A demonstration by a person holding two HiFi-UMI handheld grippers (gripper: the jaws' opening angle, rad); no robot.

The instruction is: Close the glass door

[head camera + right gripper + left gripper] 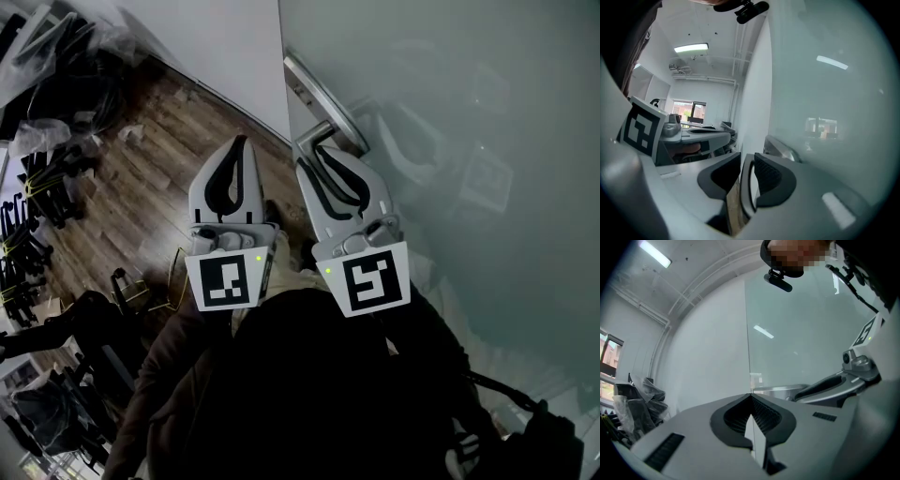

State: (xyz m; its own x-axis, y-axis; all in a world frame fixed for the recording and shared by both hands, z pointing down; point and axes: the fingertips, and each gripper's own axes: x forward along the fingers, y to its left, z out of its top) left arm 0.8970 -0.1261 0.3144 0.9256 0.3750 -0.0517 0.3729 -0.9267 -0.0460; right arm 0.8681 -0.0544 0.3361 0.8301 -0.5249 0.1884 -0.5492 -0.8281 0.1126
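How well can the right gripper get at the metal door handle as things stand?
Probably yes. The right gripper is close beside the door handle on the glass door, and nothing shows between them. Its jaws look shut, so they would have to open first.

Left claw (pixel 241 141) closed, right claw (pixel 314 152) clamping door handle (pixel 326 128), side by side

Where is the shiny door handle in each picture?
Head view: the door handle slants across the top middle, just beyond the right tongs.
Left gripper view: it lies at the centre, just past the tips.
Right gripper view: centre, slightly right of the tips.
Shared landmark: the glass door, filling the right side everywhere.
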